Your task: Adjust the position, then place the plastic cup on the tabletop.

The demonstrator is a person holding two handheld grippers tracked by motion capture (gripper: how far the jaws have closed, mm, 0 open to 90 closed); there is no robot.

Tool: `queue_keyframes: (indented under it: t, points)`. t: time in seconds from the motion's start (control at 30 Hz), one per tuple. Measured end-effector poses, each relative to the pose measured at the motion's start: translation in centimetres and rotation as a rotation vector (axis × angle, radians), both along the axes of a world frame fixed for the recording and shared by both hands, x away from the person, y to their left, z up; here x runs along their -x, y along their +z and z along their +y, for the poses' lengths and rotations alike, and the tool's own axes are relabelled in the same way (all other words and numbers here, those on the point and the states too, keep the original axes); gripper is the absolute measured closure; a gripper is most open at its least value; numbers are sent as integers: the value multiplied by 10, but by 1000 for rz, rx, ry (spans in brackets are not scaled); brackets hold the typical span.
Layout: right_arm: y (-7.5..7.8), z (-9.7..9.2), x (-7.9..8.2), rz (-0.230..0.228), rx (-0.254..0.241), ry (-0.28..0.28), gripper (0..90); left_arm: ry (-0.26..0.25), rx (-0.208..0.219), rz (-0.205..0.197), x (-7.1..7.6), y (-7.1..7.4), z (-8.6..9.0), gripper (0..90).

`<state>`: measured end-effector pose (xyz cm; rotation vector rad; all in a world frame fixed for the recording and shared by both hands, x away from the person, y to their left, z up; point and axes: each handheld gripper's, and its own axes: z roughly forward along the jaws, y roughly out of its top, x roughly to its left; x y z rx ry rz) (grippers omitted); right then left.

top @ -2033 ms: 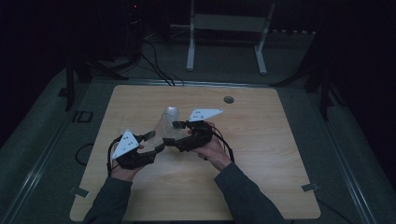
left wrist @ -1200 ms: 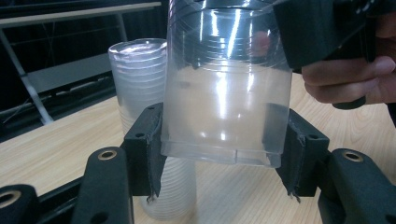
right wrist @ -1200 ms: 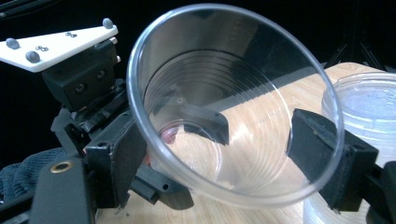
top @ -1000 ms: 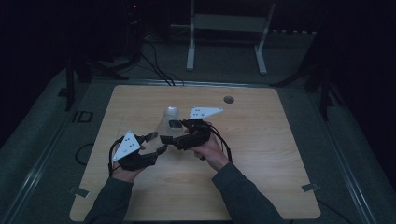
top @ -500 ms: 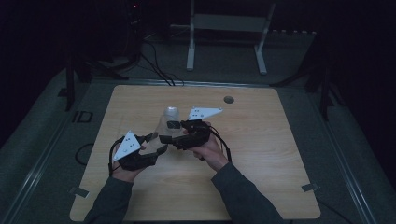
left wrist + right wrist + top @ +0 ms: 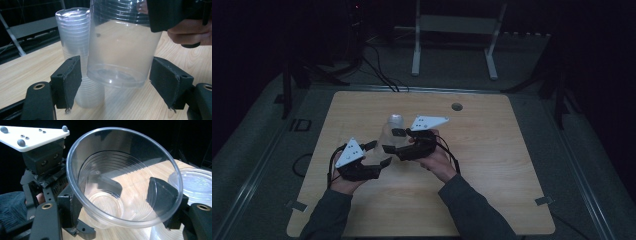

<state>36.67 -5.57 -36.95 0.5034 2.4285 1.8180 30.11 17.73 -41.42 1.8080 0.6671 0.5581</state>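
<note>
The cup (image 6: 122, 180), clear plastic, hangs in the air just in front of the stack (image 6: 77, 50) of like cups, tilted with its mouth toward the right gripper's camera, its base above the table (image 6: 512, 150). The right gripper (image 6: 393, 141) clamps it: the pads press on the wall from both sides below the rim, and those jaws have just been closing on it. The left gripper (image 6: 377, 154), on the near side of the stack, has just been opening; its jaws stand wide, one to each side of the cup's base and clear of it. The step in hand looks like a handover with the cup now passed to the right. To do it well the right grip should be light, since the thin wall would buckle, and the left should draw straight back from the stack without brushing the base or knocking the stack beside it
</note>
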Motion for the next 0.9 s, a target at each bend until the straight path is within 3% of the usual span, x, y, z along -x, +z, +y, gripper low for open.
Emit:
queue_keyframes:
  t: [0.43, 0.9]
  points:
    - [-2, -3, 2, -38, 18, -41, 306, 34, 2, -3, 2, 6, 20, 258]
    - [-9, -1, 5, -65, 57, -56, 305, 143, 12, -6, 3, 12, 40, 291]
